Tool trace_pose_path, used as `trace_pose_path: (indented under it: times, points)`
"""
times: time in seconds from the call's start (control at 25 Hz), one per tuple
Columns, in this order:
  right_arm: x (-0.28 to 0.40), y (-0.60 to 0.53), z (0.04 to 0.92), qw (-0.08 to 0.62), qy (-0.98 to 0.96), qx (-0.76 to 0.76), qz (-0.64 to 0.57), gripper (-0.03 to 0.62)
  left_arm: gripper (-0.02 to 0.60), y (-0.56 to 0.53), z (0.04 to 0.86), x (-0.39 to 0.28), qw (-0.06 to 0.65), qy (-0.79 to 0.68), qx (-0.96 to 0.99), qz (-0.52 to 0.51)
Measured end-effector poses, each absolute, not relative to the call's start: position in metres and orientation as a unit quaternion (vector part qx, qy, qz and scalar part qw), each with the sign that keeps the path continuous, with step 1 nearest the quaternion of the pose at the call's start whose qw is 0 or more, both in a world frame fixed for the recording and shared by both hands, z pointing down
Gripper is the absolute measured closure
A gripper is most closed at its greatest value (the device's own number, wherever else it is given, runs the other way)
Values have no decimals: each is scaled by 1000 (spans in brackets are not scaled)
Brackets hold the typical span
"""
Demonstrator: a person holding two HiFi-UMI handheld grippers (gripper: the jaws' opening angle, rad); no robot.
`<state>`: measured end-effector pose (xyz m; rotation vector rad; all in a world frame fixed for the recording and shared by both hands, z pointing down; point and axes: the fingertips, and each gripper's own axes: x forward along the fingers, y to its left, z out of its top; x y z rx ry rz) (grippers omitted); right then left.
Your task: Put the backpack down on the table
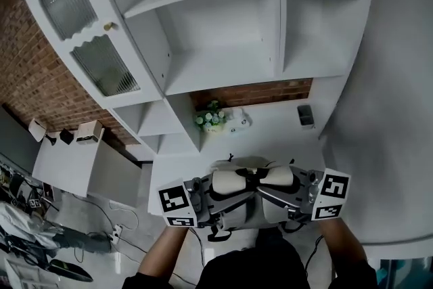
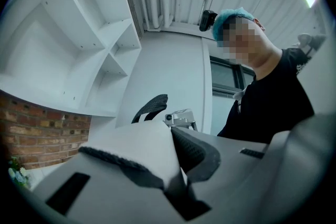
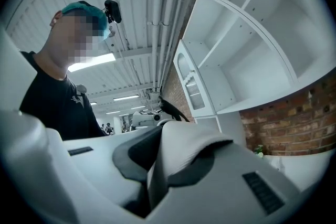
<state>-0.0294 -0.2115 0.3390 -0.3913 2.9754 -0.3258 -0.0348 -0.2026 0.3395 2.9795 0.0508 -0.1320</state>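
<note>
A white backpack (image 1: 254,186) with grey and black trim hangs between my two grippers, just in front of the white table (image 1: 270,132). My left gripper (image 1: 197,198) holds its left side and my right gripper (image 1: 306,194) its right side. In the left gripper view the gripper (image 2: 178,194) is shut on a white shoulder strap (image 2: 139,152) with a dark mesh edge. The right gripper (image 3: 149,194) is likewise shut on a padded strap (image 3: 184,147). The black top handle (image 2: 150,107) arches up behind the strap.
A small pot of white flowers (image 1: 211,118) and a small dark object (image 1: 306,115) stand at the back of the table. A white shelf unit (image 1: 223,24) with a glass-fronted door (image 1: 88,37) rises behind it. A brick wall (image 1: 27,71) and floor cables (image 1: 111,233) lie to the left.
</note>
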Motion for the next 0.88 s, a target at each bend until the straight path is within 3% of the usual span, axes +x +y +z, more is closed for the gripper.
trace_pose_path:
  times: [0.88]
  points:
    - [9,-352,349,46,985,-114,-119,546,528,-343,349,6,87,-5,996,-33]
